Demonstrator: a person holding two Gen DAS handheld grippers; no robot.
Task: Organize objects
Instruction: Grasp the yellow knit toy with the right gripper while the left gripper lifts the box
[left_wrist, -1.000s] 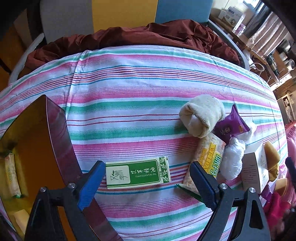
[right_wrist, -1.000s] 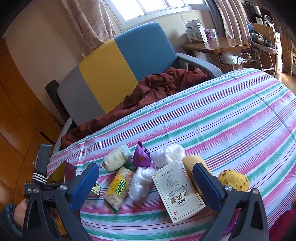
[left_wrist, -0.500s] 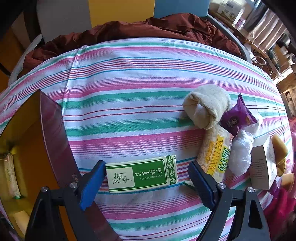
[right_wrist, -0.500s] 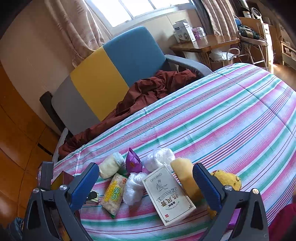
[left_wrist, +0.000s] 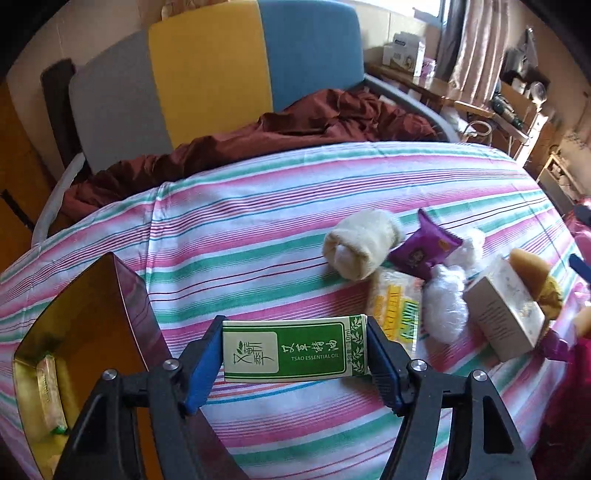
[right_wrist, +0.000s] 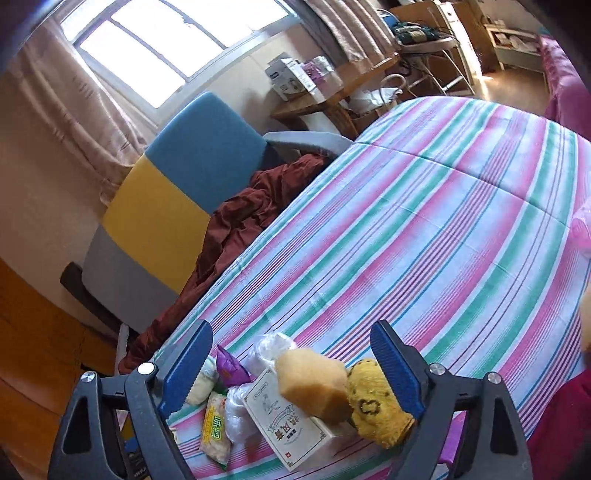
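Observation:
My left gripper (left_wrist: 295, 350) is shut on a green and white essential oil box (left_wrist: 295, 349), gripped by its two short ends and held just above the striped cloth. A gold-lined open box (left_wrist: 74, 332) stands at its left with a snack bar (left_wrist: 46, 391) inside. My right gripper (right_wrist: 291, 369) is open and empty, above a pile: white box with Chinese print (right_wrist: 291, 424), tan sponge (right_wrist: 314, 384), yellow sponge (right_wrist: 376, 406), yellow snack pack (right_wrist: 216, 432). The pile also shows in the left wrist view: rolled cream sock (left_wrist: 358, 247), purple packet (left_wrist: 424, 247).
A striped cloth (left_wrist: 258, 221) covers the table. A grey, yellow and blue chair (left_wrist: 207, 74) with a maroon cloth (left_wrist: 295, 125) stands behind it. White plastic-wrapped bundles (left_wrist: 443, 306) lie in the pile. A wooden side table (right_wrist: 332, 96) is at the back right.
My left gripper has closed on the green box and lifted it off the cloth, tilting up. My right gripper has tilted and come closer over the pile.

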